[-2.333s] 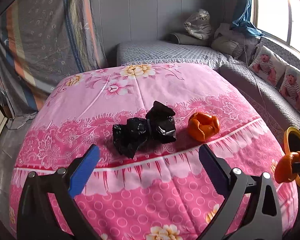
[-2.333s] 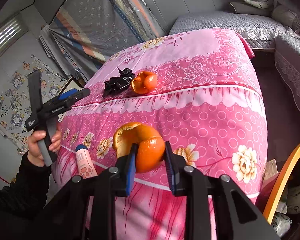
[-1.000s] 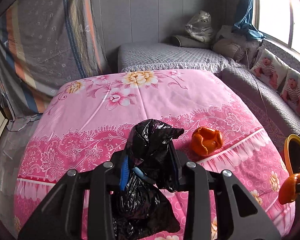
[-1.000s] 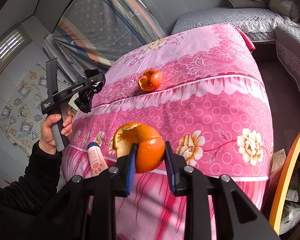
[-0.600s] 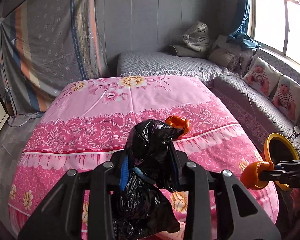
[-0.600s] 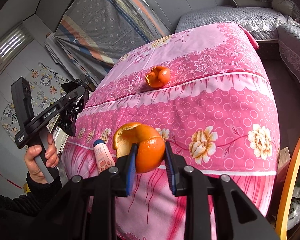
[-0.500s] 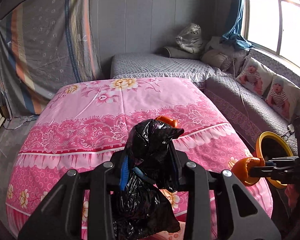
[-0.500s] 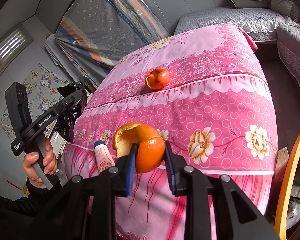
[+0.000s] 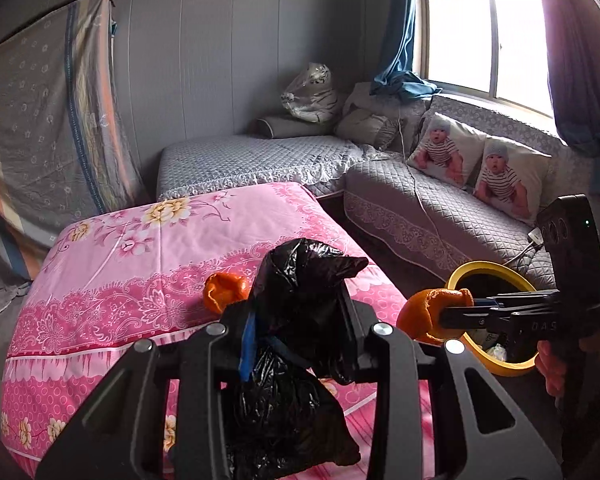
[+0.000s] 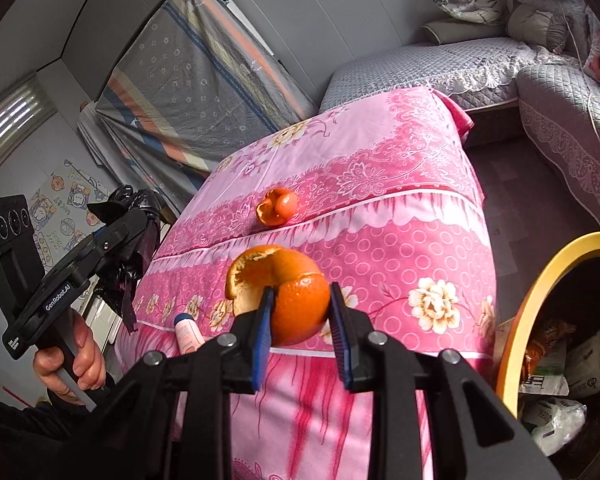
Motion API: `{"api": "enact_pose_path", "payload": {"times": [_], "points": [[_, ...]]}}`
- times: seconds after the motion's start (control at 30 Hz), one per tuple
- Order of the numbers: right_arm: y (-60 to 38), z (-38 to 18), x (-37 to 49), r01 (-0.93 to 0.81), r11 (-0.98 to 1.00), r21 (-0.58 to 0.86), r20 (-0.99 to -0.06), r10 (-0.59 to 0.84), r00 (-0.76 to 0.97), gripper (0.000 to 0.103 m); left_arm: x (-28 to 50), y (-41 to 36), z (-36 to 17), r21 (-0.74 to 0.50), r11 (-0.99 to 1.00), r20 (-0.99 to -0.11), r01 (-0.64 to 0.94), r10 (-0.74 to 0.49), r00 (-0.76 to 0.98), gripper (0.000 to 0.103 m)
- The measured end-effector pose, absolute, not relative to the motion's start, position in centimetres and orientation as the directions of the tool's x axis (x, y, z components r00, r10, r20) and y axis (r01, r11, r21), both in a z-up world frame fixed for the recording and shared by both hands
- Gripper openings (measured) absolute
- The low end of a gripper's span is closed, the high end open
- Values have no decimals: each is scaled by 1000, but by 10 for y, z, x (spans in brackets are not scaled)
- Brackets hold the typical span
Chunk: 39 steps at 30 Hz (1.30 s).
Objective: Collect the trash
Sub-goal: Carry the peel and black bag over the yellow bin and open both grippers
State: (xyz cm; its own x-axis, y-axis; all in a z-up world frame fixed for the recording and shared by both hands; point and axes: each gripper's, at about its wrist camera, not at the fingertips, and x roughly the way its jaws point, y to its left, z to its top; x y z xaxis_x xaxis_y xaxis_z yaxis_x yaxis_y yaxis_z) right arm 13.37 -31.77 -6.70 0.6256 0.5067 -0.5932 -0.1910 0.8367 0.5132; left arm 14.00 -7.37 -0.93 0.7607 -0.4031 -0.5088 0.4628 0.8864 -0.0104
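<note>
My left gripper (image 9: 300,332) is shut on a crumpled black plastic bag (image 9: 300,280), which hangs down between its arms. That gripper and its black plastic bag (image 10: 134,236) also show at the left of the right wrist view, held in a hand. My right gripper (image 10: 300,316) is shut on an orange peel (image 10: 288,288); the same orange peel (image 9: 424,312) hangs at the rim of the yellow-rimmed trash bin (image 9: 496,368). A second orange peel (image 9: 224,290) lies on the pink bedspread (image 9: 140,264). The yellow-rimmed trash bin (image 10: 540,284) sits low right of the bed.
A grey quilted corner sofa (image 9: 420,200) with two baby-print cushions (image 9: 480,164) runs behind the bed and under the window. A small pink tube (image 10: 188,332) lies on the bedspread's hanging side. The bin holds wrappers (image 10: 552,364). A striped cloth (image 9: 40,120) hangs at left.
My left gripper, still holding the bag, has swung right toward the bin and pulled away from the bed. The right gripper with its peel now hangs at the bin's rim.
</note>
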Motion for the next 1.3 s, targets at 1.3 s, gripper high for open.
{"api": "enact_pose_path", "payload": {"times": [1.3], "points": [[-524, -121, 34, 420, 815, 400, -676, -47, 735, 25, 101, -324, -36, -34, 589, -540, 807, -691, 481, 33]]}}
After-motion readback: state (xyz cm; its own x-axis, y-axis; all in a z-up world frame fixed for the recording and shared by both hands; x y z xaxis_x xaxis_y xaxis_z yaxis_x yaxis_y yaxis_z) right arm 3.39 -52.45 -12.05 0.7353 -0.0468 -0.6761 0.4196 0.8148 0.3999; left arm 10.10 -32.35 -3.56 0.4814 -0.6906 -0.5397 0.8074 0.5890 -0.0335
